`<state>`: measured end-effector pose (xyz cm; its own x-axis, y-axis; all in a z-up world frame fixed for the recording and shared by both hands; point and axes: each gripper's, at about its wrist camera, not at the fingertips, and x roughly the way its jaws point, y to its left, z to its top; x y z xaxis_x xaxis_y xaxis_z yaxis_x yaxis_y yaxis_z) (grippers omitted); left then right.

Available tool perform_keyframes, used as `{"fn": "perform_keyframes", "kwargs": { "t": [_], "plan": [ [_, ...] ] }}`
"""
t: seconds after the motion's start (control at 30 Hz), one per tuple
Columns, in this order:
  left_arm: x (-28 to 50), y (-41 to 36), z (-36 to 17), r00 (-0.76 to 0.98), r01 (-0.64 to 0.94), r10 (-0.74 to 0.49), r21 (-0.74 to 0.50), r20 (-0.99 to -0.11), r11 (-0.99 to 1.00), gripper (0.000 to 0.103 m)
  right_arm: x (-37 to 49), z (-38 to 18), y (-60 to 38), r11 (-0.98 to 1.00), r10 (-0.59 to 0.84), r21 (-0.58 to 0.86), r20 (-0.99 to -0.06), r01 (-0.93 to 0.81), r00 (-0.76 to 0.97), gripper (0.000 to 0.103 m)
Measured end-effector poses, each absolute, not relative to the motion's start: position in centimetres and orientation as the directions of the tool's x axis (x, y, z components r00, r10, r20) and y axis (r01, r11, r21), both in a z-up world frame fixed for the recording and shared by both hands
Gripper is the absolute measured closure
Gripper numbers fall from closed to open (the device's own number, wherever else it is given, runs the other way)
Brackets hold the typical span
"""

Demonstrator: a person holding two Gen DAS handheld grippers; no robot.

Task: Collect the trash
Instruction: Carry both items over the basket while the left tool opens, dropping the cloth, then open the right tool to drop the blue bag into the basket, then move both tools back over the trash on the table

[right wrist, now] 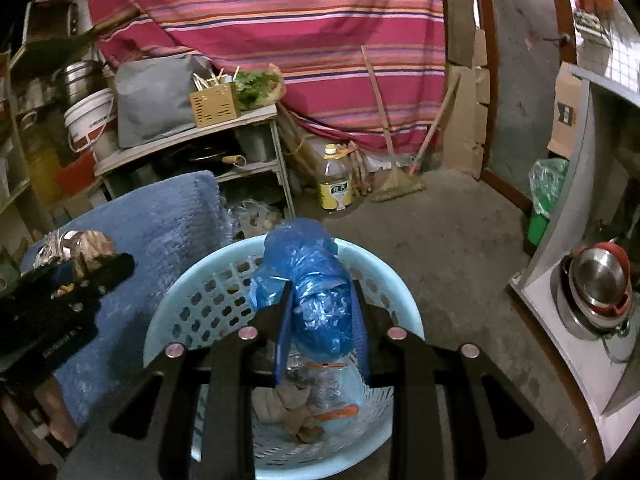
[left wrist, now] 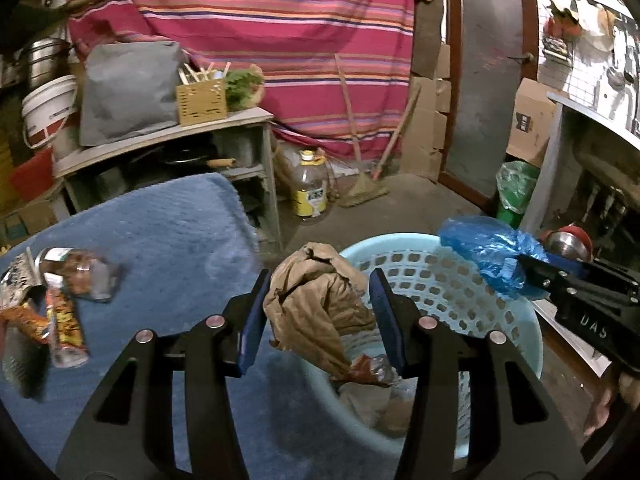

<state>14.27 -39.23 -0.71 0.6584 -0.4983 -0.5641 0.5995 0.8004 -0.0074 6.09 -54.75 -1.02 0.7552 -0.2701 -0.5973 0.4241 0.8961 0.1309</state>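
Note:
A light blue perforated basket [left wrist: 452, 276] [right wrist: 208, 300] stands on the floor with trash in it. My left gripper [left wrist: 318, 316] has its jaws wide apart around a crumpled brown paper bag [left wrist: 320, 300], which hangs over the basket's left rim; whether the pads touch it is unclear. My right gripper [right wrist: 320, 320] is shut on a crumpled blue plastic bag [right wrist: 316, 300] above the basket; it also shows in the left wrist view [left wrist: 492, 256]. Snack wrappers [left wrist: 60, 312] and a crushed bottle [left wrist: 80, 272] lie on the blue cloth [left wrist: 160, 232].
A shelf table [left wrist: 168, 136] with a grey bag and wooden box stands behind. A yellow-labelled bottle [left wrist: 310, 188] and a broom [left wrist: 364, 188] are on the floor. A green-bagged bin [left wrist: 516, 188] and a counter with metal bowls [right wrist: 600, 280] are at right.

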Motion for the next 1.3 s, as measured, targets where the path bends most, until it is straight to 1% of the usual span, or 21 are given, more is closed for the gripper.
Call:
{"fn": "perform_keyframes", "kwargs": {
  "t": [0.1, 0.13, 0.17, 0.2, 0.23, 0.37, 0.43, 0.53, 0.6, 0.63, 0.67, 0.7, 0.73, 0.8, 0.87, 1.03, 1.1, 1.3],
  "plan": [
    [14.7, -40.4, -0.8, 0.646, 0.607, -0.504, -0.014, -0.573, 0.795, 0.054, 6.5, -1.7, -55.3, 0.892, -0.269, 0.131, -0.613, 0.432, 0.743, 0.076],
    [14.8, -40.5, -0.8, 0.644, 0.610, -0.506, -0.013, -0.574, 0.792, 0.051, 6.6, -1.9, -55.3, 0.891, -0.269, 0.132, -0.617, 0.434, 0.740, 0.076],
    [14.8, -40.7, -0.8, 0.642, 0.613, -0.507, -0.011, -0.575, 0.790, 0.048, 6.7, -2.0, -55.4, 0.890, -0.268, 0.134, -0.621, 0.437, 0.737, 0.076],
    [14.9, -41.0, -0.7, 0.638, 0.616, -0.509, -0.014, -0.578, 0.788, 0.040, 6.8, -2.0, -55.4, 0.888, -0.267, 0.136, -0.623, 0.438, 0.735, 0.076],
    [14.9, -41.1, -0.6, 0.634, 0.619, -0.514, -0.020, -0.578, 0.785, 0.035, 6.8, -2.0, -55.4, 0.887, -0.266, 0.139, -0.624, 0.440, 0.734, 0.076],
    [14.7, -40.5, 0.2, 0.661, 0.604, -0.504, -0.005, -0.556, 0.797, 0.027, 7.1, -2.2, -55.5, 0.884, -0.261, 0.148, -0.631, 0.443, 0.731, 0.076],
    [14.9, -39.3, 0.7, 0.675, 0.586, -0.499, -0.015, -0.543, 0.810, 0.019, 7.5, -2.4, -55.3, 0.886, -0.257, 0.144, -0.639, 0.440, 0.725, 0.076],
    [15.1, -37.3, 1.4, 0.696, 0.558, -0.480, -0.018, -0.533, 0.829, 0.017, 8.1, -2.7, -55.1, 0.889, -0.252, 0.134, -0.654, 0.437, 0.713, 0.075],
    [15.2, -35.6, 1.8, 0.714, 0.535, -0.458, -0.011, -0.529, 0.845, 0.015, 8.6, -3.0, -54.9, 0.890, -0.249, 0.130, -0.664, 0.437, 0.705, 0.073],
    [15.2, -34.9, 1.9, 0.720, 0.524, -0.451, -0.012, -0.527, 0.851, 0.013, 8.8, -3.0, -54.7, 0.889, -0.252, 0.128, -0.666, 0.440, 0.702, 0.070],
    [15.2, -33.8, 2.1, 0.727, 0.511, -0.442, -0.015, -0.525, 0.859, 0.012, 9.0, -3.1, -54.6, 0.886, -0.256, 0.126, -0.668, 0.446, 0.699, 0.056],
    [15.4, -33.0, 2.3, 0.732, 0.503, -0.434, -0.014, -0.524, 0.864, 0.011, 9.1, -3.1, -54.4, 0.882, -0.265, 0.124, -0.667, 0.454, 0.696, 0.046],
    [15.4, -32.3, 2.3, 0.740, 0.492, -0.423, -0.009, -0.523, 0.871, 0.011, 9.1, -3.1, -54.3, 0.878, -0.273, 0.122, -0.666, 0.462, 0.695, 0.032],
    [15.4, -30.3, 2.5, 0.765, 0.457, -0.383, 0.018, -0.517, 0.889, 0.008, 9.3, -2.9, -53.9, 0.871, -0.283, 0.124, -0.664, 0.476, 0.692, 0.030],
    [15.7, -28.2, 2.7, 0.783, 0.428, -0.350, 0.038, -0.514, 0.903, 0.007, 9.4, -2.8, -53.3, 0.866, -0.284, 0.128, -0.669, 0.483, 0.687, 0.025],
    [16.9, -22.3, 2.8, 0.801, 0.362, -0.284, 0.048, -0.527, 0.931, 0.006, 9.6, -1.3, -50.1, 0.882, -0.298, 0.109, -0.624, 0.459, 0.722, 0.018],
    [17.3, -19.8, 2.8, 0.813, 0.330, -0.252, 0.057, -0.525, 0.942, 0.006, 9.9, -0.5, -48.0, 0.902, -0.286, 0.097, -0.597, 0.422, 0.749, 0.018],
    [18.3, -13.3, 2.6, 0.833, 0.252, -0.176, 0.077, -0.525, 0.965, 0.006, 11.8, 0.7, -41.8, 0.946, -0.215, 0.081, -0.566, 0.313, 0.796, 0.018]
  ]
}}
